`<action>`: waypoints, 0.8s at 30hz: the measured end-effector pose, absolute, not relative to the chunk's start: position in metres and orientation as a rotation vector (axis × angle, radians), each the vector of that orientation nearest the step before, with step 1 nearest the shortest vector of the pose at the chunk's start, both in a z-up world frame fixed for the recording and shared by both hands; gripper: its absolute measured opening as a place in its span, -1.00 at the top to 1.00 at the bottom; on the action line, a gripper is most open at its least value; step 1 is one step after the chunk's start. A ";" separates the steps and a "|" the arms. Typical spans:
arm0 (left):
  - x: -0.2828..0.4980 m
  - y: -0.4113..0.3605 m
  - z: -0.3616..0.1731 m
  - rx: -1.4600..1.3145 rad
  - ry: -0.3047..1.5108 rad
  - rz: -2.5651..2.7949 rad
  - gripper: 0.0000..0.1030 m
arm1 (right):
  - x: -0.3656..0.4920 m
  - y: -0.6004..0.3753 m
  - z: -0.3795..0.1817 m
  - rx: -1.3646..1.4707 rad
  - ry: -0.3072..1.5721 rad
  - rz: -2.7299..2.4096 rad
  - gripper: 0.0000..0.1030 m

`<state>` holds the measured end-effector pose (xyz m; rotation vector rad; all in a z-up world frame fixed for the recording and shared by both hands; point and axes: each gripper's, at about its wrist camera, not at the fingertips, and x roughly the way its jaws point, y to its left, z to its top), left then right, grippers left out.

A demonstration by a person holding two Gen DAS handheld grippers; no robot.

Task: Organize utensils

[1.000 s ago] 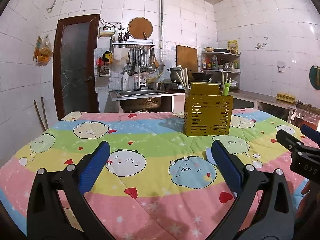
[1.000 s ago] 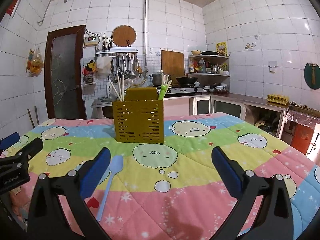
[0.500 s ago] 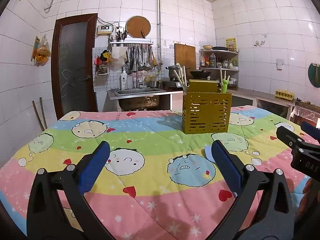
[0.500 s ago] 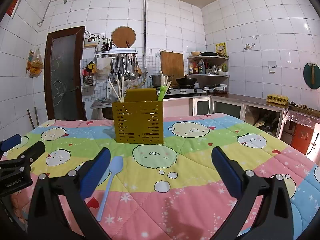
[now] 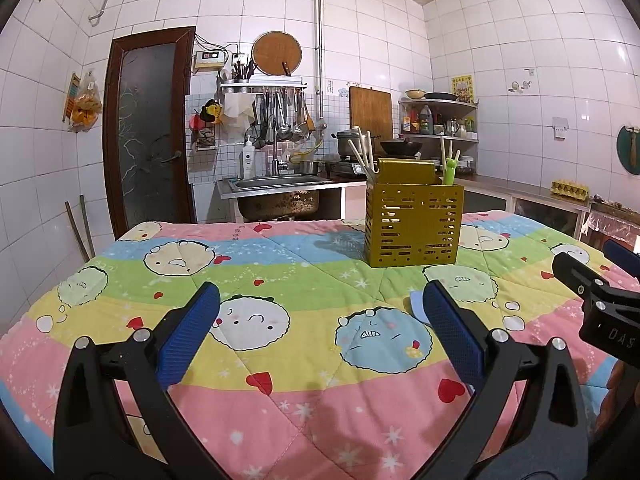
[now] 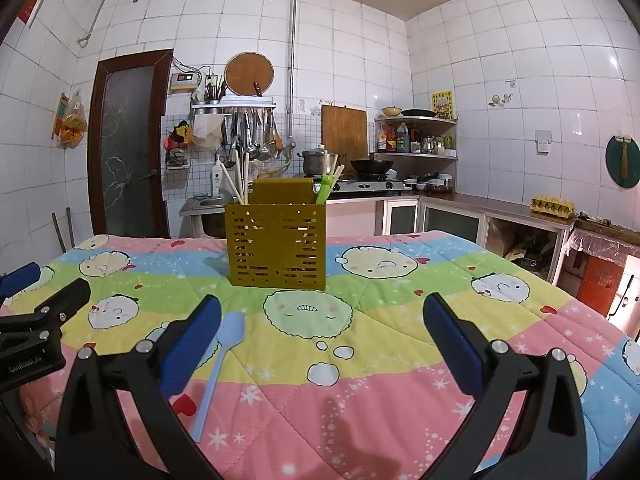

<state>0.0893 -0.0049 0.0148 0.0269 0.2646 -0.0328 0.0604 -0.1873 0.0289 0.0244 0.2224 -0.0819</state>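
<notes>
**Spoon pickup: line up on the handle, not the bowl**

Spoon is the one loose utensil, pale blue, lying flat on the quilt in the lower left of the right wrist view. Its bowl points toward the middle of the frame and its handle runs down toward the bottom edge. In the left wrist view only the bowl tip shows, just behind the right-hand blue pad. The yellow holder stands upright at centre frame, well apart from the spoon, with chopsticks in its left compartment and a green utensil in its right.

Both tools stand with jaws wide apart and hold nothing. The right gripper sits with the spoon beside its left pad, outside the gap rather than between the pads. The left gripper hovers over bare quilt.

The step in hand looks like the approach to the spoon. To do it well, the right gripper probably needs to shift toward frame left until the handle lies between the pads, then descend. The quilt is soft, so pressing down slightly should let the pads get under the thin handle. Gripping mid-handle would likely keep the spoon from swinging on the way to the holder.
</notes>
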 end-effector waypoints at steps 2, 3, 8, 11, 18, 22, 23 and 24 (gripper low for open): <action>0.089 -0.005 0.015 0.026 0.265 -0.033 -0.91 | 0.061 -0.186 0.029 0.018 0.221 -0.082 -0.91; 0.089 -0.005 0.015 0.027 0.265 -0.033 -0.90 | 0.060 -0.185 0.029 0.016 0.220 -0.082 -0.91; 0.088 -0.005 0.015 0.028 0.263 -0.033 -0.91 | 0.060 -0.185 0.029 0.016 0.222 -0.083 -0.91; 0.087 -0.006 0.016 0.031 0.259 -0.034 -0.91 | 0.060 -0.186 0.029 0.016 0.221 -0.083 -0.91; 0.088 -0.006 0.016 0.028 0.263 -0.037 -0.91 | 0.061 -0.185 0.028 0.015 0.222 -0.083 -0.91; 0.089 -0.006 0.017 0.029 0.262 -0.038 -0.91 | 0.061 -0.185 0.028 0.015 0.222 -0.083 -0.91; 0.089 -0.006 0.017 0.028 0.262 -0.037 -0.91 | 0.060 -0.185 0.028 0.015 0.222 -0.083 -0.91; 0.089 -0.006 0.017 0.028 0.262 -0.037 -0.91 | 0.060 -0.185 0.028 0.016 0.222 -0.083 -0.91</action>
